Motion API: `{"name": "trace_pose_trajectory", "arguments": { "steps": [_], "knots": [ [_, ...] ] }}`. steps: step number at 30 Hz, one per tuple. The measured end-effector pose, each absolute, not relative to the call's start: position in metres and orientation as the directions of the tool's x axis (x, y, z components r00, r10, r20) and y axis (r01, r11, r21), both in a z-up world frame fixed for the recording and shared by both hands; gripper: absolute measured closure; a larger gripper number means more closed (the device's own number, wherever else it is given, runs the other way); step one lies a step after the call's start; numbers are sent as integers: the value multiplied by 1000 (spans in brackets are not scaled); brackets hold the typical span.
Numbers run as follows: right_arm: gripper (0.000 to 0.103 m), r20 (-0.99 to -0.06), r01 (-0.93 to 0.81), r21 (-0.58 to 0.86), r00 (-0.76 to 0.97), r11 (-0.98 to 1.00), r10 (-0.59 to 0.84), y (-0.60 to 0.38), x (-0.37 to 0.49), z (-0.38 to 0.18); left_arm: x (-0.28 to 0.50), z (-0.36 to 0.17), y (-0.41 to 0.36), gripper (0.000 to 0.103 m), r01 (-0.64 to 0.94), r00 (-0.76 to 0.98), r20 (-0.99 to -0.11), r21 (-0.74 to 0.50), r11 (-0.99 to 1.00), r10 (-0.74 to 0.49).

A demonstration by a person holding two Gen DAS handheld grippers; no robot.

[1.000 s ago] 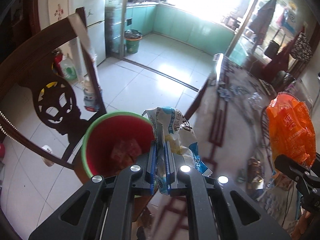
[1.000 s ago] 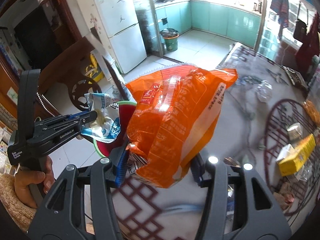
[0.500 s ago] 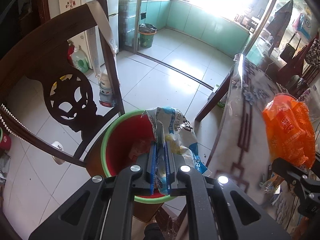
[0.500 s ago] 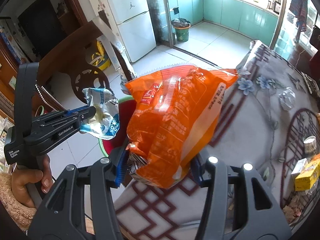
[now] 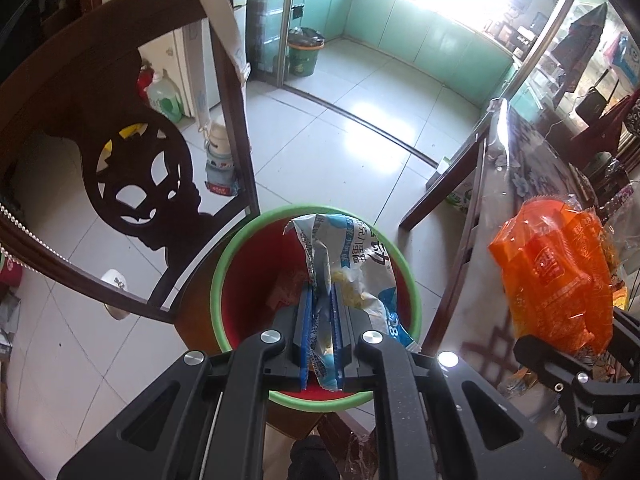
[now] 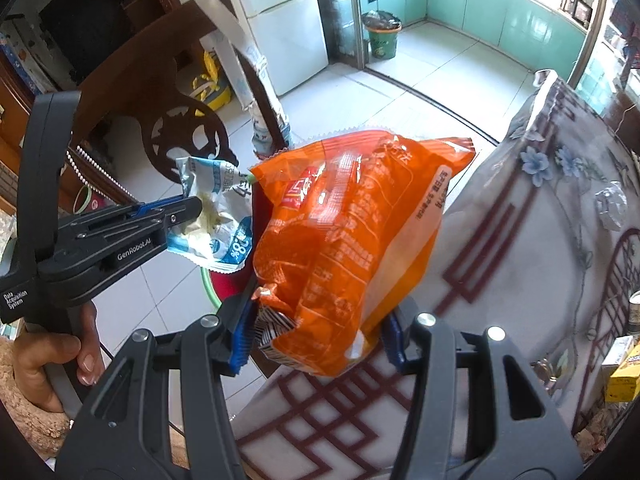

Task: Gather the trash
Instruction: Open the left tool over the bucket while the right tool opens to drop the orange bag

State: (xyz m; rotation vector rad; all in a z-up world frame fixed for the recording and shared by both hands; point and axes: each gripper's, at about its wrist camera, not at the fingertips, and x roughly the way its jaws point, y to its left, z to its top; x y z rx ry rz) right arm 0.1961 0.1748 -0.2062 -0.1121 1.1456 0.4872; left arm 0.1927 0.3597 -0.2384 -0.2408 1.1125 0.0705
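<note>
The left claw [image 6: 188,210], at the picture's left, reads "GenRobot.AI" and "Data Acquisition System". The white-blue wrapper [image 6: 218,220] it pinches shows "28%". Print on the orange bag [image 6: 352,240] is unreadable.

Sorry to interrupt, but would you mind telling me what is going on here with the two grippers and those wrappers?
A person is clearing trash with a handheld gripper in each hand. The left gripper is shut on a crumpled white and blue wrapper, held right above the red bin with the green rim beside the table. The right gripper grips a puffy orange snack bag by its lower end, above the table edge next to the bin. Nothing has been dropped yet.
</note>
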Motion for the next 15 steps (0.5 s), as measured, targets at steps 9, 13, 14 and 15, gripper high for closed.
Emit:
{"name": "trace_pose_trajectory", "arguments": {
  "steps": [9,13,14,15],
  "knots": [
    [53,-903,-448,140,307,883,299,188,198,-211,199,-247,367,96,-186,429,-901,-159,970,-65],
    [53,-904,-448,141,306,883,299,189,200,-211,201,-247,366,96,-180,428,-901,-156,971,-65],
    [53,-904,-447,141,306,883,299,189,200,-211,201,-247,365,96,-180,427,-902,-155,971,-65],
    [53,-904,-447,141,306,883,299,189,199,-211,201,-247,365,96,-182,427,-902,-155,971,-64]
  ]
}}
